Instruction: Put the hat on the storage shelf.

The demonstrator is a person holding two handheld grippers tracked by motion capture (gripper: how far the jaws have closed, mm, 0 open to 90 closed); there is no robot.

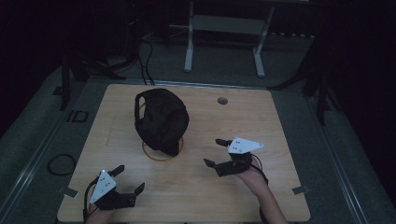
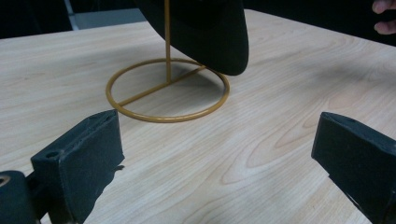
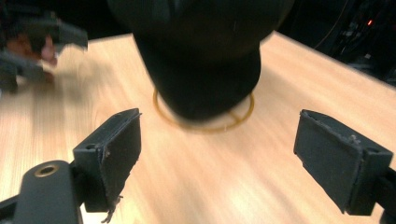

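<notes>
Black cap (image 1: 161, 120), seemingly untouched, on gold wire stand (image 2: 167, 88); left gripper (image 1: 129, 179) and right gripper (image 1: 217, 151) jaws apart, empty.

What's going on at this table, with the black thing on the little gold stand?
A person sits at a wooden table holding a two-jaw gripper in each hand. Both the left gripper and the right gripper are open and empty, resting short of a black cap. The cap hangs on a thin gold wire stand with a ring base. Nothing is touching the cap yet; both grippers point toward it.
</notes>
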